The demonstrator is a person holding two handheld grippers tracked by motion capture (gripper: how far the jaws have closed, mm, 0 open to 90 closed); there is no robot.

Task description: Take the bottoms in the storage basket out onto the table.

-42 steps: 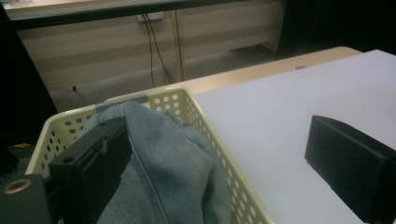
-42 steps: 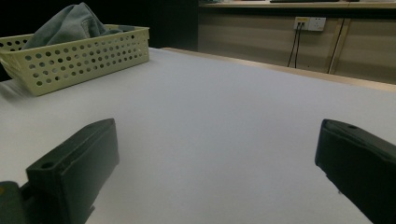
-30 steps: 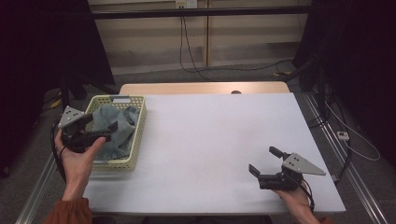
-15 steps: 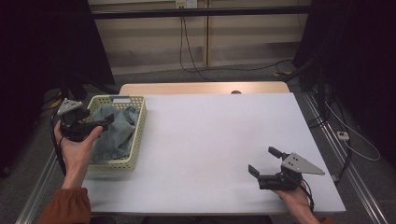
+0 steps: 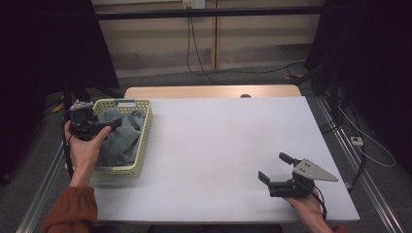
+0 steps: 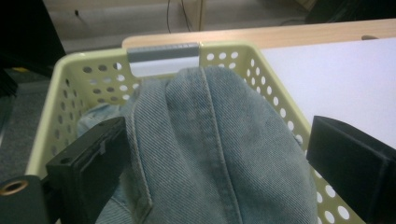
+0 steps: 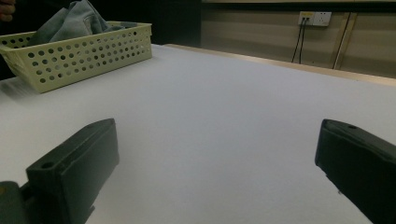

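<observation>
High view puts the left gripper [image 5: 111,127] over the near-left part of a pale yellow perforated basket [image 5: 144,127] that sits at the left edge of the white surface [image 5: 218,141]. Folded denim cloth [image 5: 121,138] fills the basket, and the left gripper view shows a rounded fold of that denim cloth [image 6: 219,154] rising between the two black fingers [image 6: 88,163], which stand spread on either side of it and have not closed. A stitched seam runs up the fold just inside the left-hand finger. Beyond the fingers lie the basket's far wall and a grey tab clipped on its rim [image 6: 163,52].

The right gripper [image 5: 277,175] rests low over the surface near its front right corner, well apart from the basket; the right gripper view shows its fingers [image 7: 74,168] wide apart with nothing between them but bare surface.

The step in hand looks like taking hold of the denim to lift it out. To do that well, the left fingers should sink a little deeper so both pads bracket the thick fold, seam included, then close firmly before rising straight up, clear of the basket wall so the light basket is not dragged along. The right gripper could steady the basket rim if it shifts.

No brand, label or legible writing is visible; the grey tab reads blank.
</observation>
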